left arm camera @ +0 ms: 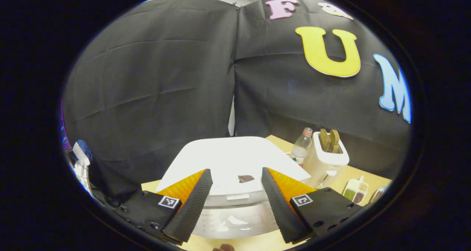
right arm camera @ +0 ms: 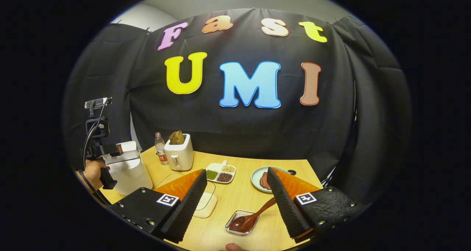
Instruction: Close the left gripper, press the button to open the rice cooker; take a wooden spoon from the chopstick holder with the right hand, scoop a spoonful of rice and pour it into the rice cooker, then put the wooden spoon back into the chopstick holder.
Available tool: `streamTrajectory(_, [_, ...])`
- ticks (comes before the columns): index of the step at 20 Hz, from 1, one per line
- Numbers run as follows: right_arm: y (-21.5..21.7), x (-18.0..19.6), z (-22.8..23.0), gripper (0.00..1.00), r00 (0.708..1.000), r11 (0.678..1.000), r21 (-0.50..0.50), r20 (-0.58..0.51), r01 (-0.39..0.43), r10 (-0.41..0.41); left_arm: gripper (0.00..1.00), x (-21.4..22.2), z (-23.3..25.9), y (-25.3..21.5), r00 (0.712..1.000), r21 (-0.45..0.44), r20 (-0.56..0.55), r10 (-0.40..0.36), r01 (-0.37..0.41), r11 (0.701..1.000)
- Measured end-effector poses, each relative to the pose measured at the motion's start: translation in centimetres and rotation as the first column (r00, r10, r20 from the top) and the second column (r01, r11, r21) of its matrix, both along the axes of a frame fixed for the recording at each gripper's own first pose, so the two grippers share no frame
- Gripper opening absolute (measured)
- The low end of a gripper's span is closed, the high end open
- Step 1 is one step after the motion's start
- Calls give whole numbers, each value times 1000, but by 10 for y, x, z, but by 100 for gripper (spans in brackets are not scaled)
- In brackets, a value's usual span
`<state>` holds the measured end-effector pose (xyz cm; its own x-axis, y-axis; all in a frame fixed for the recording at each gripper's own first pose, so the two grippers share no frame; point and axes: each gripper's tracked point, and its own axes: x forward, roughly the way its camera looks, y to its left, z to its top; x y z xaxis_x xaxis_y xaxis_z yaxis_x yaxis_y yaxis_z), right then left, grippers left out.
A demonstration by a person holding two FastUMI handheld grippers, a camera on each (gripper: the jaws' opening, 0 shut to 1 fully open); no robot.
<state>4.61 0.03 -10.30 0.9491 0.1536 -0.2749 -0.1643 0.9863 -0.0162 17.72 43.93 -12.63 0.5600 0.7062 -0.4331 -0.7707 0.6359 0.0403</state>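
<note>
Left tool (left arm camera: 235,203) gapes open, rice cooker (left arm camera: 232,162) centred between its fingers. Right tool (right arm camera: 235,207) open too, wooden spoon (right arm camera: 250,218) lower centre.

A staged kitchen booth: black cloth wall (right arm camera: 243,133) behind a wooden table (right arm camera: 235,203) with toaster (right arm camera: 179,156) and rice cooker (left arm camera: 232,170).

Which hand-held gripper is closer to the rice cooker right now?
Left. The left hand-held gripper hangs open just above and in front of the rice cooker. The right hand-held gripper is off across the table, open above the wooden spoon.
</note>
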Motion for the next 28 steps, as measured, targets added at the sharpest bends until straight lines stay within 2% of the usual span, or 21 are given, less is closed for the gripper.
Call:
streamTrajectory(5, [0, -1, 0, 99, 1000, 1000, 2, 4, 4, -4, 95, -6, -25, 1, 999, -39, -40, 4, -6, 999])
streamTrajectory(10, [0, 0, -1, 100, 1000, 1000, -1, 0, 8, -8, 96, -4, -26, 2, 999, -21, -41, -1, 0, 1000])
streamTrajectory(12, [1, 0, 0, 100, 1000, 1000, -7, 0, 6, -6, 96, -7, -38, -2, 998, -69, -60, 3, -7, 998])
streamTrajectory(15, [5, 1, -1, 99, 1000, 1000, -5, -3, -3, 3, 100, -3, -37, -1, 999, -15, -45, -15, 14, 1000])
streamTrajectory(18, [5, 2, 10, 99, 1000, 1000, 2, 27, 0, 0, 98, -1, -35, -4, 999, -15, -21, -48, 48, 999])
streamTrajectory(20, [5, 4, 13, 99, 999, 1000, 16, 34, -2, 2, 98, 6, -32, -12, 992, -29, 14, -129, 130, 991])
streamTrajectory(24, [2, 8, 26, 99, 998, 998, 54, 57, 9, -12, 100, 16, 13, -31, 951, 75, 63, -303, 298, 952])
streamTrajectory(27, [-3, 11, 40, 99, 996, 998, 53, 84, 38, -42, 98, 21, 75, -59, 902, 149, 149, -406, 386, 911])
streamTrajectory(28, [-5, 12, 44, 99, 994, 998, 50, 94, 47, -52, 100, 20, 94, -70, 883, 170, 167, -438, 412, 895])
